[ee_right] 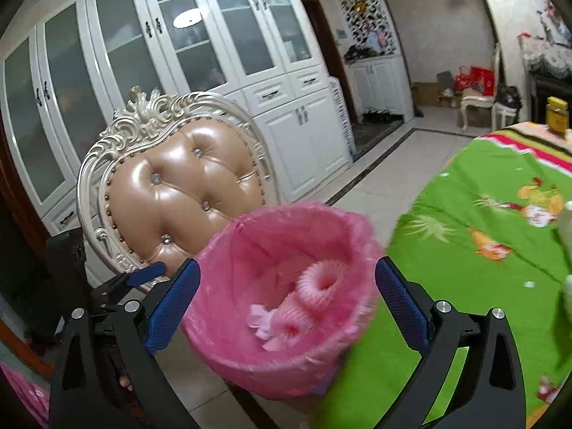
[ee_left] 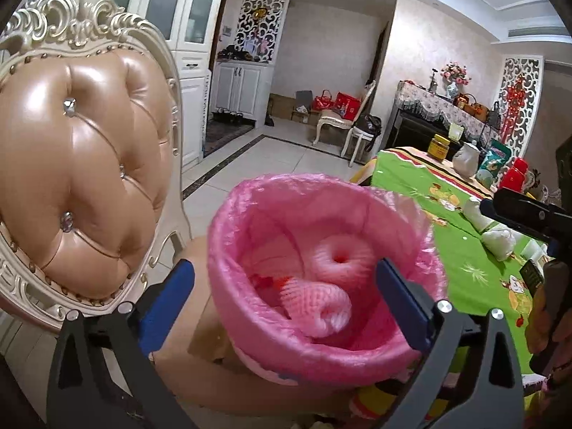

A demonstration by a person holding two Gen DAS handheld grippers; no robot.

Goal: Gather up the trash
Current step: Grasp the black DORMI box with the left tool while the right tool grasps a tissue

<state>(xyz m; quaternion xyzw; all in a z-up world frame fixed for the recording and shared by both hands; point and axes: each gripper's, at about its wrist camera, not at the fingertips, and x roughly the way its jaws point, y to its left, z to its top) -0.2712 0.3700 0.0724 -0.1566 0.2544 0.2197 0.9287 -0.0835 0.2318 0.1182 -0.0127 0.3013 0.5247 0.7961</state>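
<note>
Bin [ee_left: 321, 329] with pink liner sits at near left edge of worktop [ee_left: 461, 250], beside chair [ee_left: 82, 178].

Foam nets [ee_left: 314, 300] already inside.

Left gripper [ee_left: 286, 286] and right gripper [ee_right: 287, 293] both spread wide, empty, above bin.

White wads [ee_left: 497, 243] remain on worktop, far right; likely next pickup.

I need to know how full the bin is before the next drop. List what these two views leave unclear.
- Bin bottom: in both wrist views the pink foam fruit nets and the pink liner cover it.
- Bin base and what it stands on: left wrist view, hidden by the left tool.
- White crumpled items on the green tablecloth: partly hidden by the right tool.
- Yellow jar label: too small.
</note>
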